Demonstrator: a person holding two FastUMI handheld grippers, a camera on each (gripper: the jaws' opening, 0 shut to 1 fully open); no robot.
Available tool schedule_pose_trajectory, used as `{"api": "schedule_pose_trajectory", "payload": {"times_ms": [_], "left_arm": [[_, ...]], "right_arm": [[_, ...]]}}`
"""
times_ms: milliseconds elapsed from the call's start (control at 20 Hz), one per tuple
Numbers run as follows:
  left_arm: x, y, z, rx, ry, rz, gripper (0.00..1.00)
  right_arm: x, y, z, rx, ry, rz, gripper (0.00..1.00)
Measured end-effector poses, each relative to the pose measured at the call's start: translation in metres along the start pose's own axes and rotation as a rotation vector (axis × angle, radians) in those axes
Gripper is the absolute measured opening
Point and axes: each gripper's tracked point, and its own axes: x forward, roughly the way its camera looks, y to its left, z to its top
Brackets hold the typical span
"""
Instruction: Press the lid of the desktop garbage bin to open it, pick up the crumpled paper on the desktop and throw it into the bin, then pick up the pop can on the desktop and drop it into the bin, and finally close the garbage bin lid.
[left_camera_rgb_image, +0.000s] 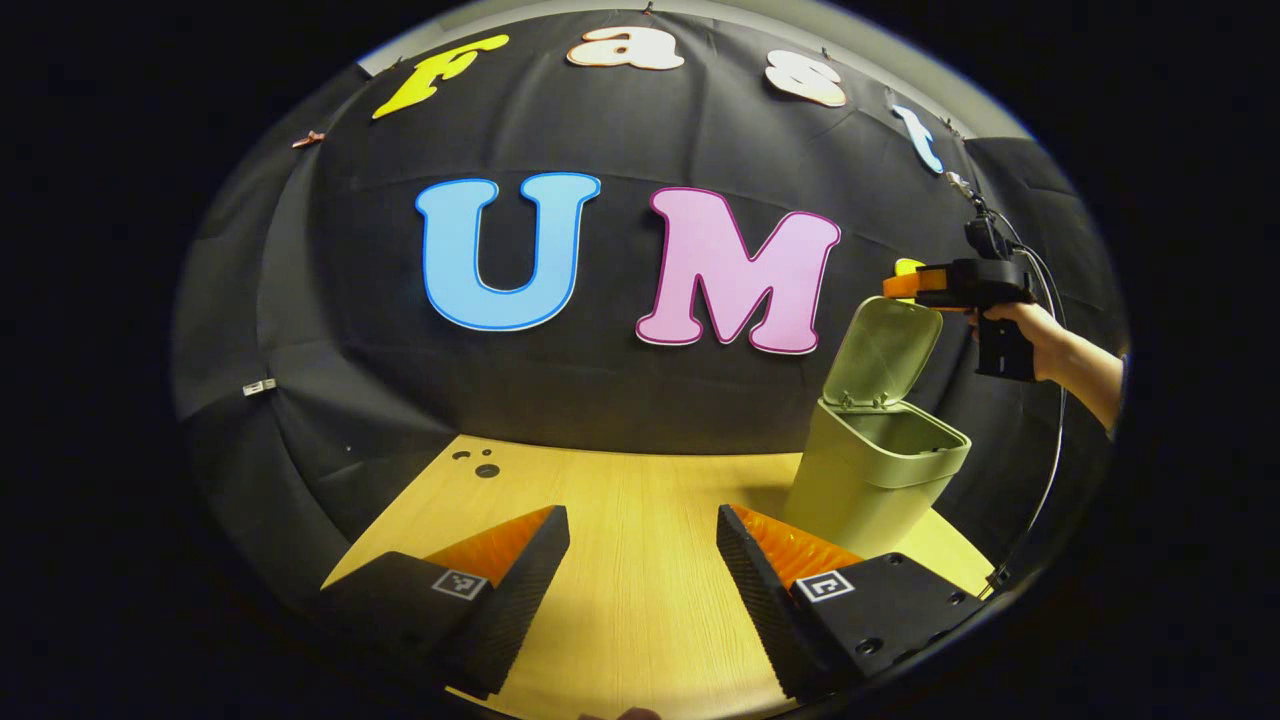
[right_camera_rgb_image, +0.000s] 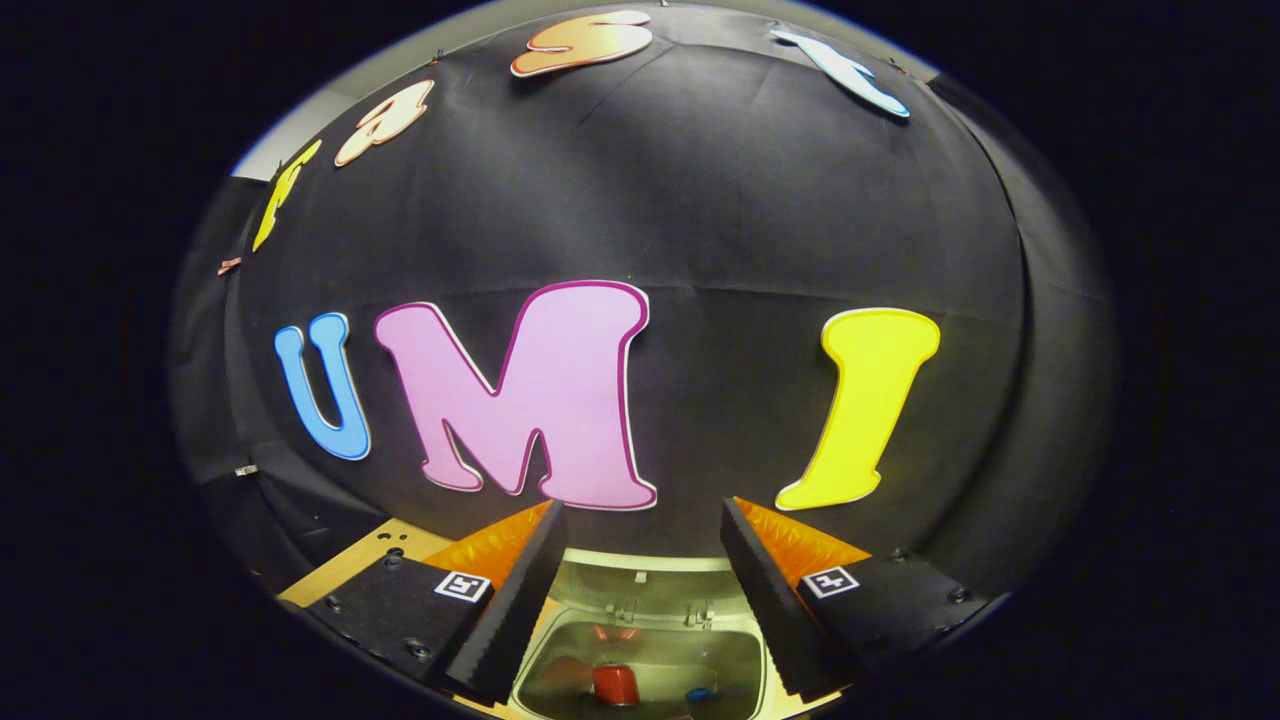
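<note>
wood-grain table held one smooth green plastic bin, lid upright; one red can lay inside. left gripper and right gripper both gaped wide, empty.

a pale wooden table fills the lower centre of the left gripper view, dark round holes near its far left corner; a black cable hangs down at the right edge, against black cloth behind.
</note>
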Motion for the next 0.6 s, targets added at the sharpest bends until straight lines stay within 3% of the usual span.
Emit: {"api": "schedule_pose_trajectory", "payload": {"times_ms": [350,600], "left_arm": [[0.008,-0.011,0.001,0.008,0.001,-0.035,0.95],[0.011,-0.02,-0.001,0.004,0.006,-0.061,0.96]], "right_arm": [[-0.034,0.006,-0.034,0.011,0.072,0.024,0.96],[-0.05,0.01,-0.083,-0.002,0.183,0.032,0.97]]}}
